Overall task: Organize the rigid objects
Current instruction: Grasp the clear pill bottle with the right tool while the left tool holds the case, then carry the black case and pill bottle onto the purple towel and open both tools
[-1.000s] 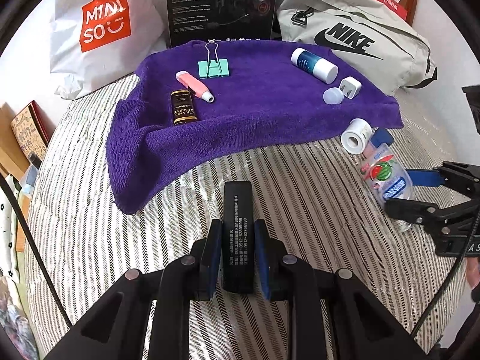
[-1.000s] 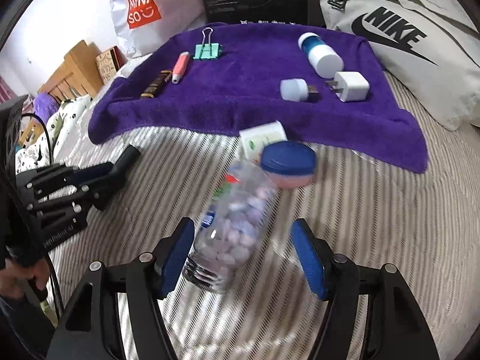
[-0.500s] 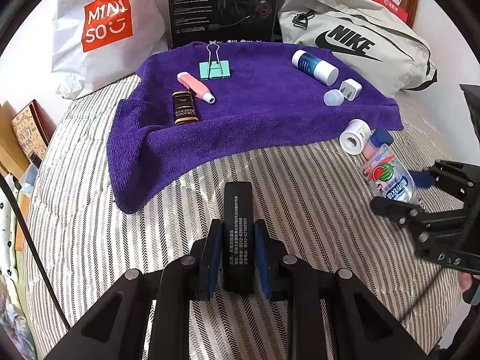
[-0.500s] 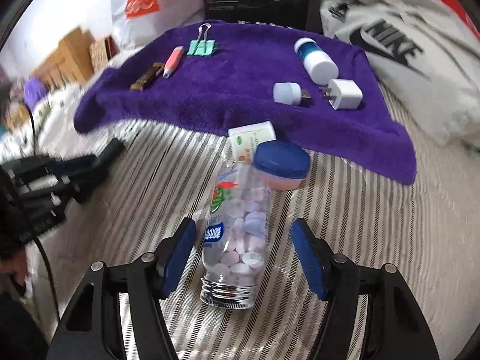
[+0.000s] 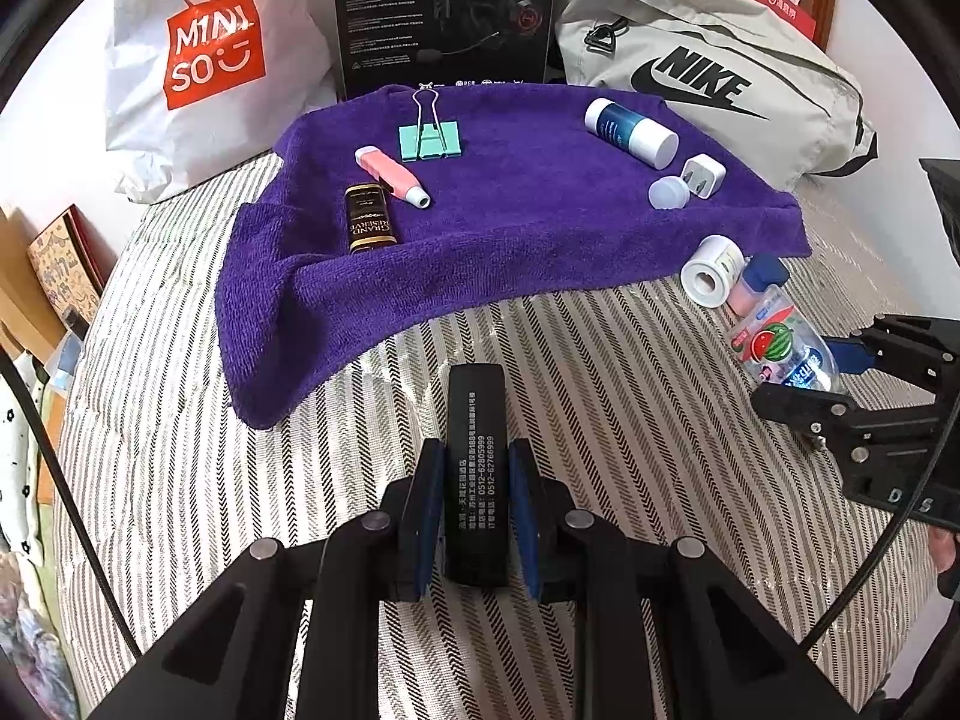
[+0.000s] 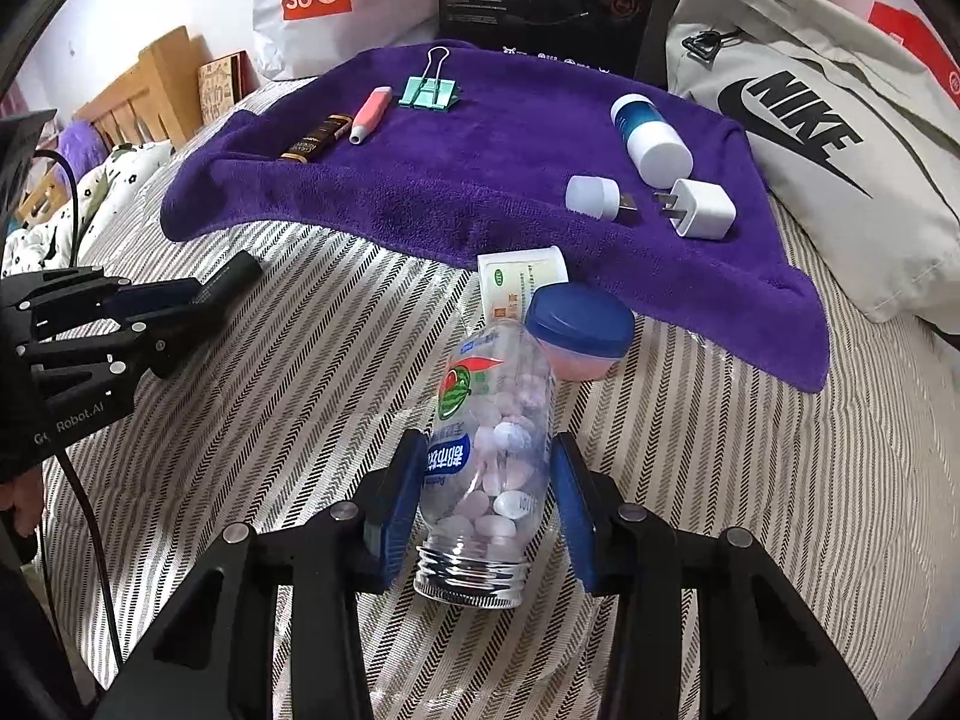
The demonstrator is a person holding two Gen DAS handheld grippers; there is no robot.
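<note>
Work looks partly done. Nearest, the left gripper clamps a black bar above the striped bedcover; the right gripper has its jaws narrowed around a clear candy bottle, though whether they touch it I cannot tell. Beside it, off the cloth, wait a blue-lidded jar and a white tube. Farther on, the purple towel already holds a chocolate bar, pink pen, binder clip, blue bottle, plug and small white light. Bags and a black box stand behind.
</note>
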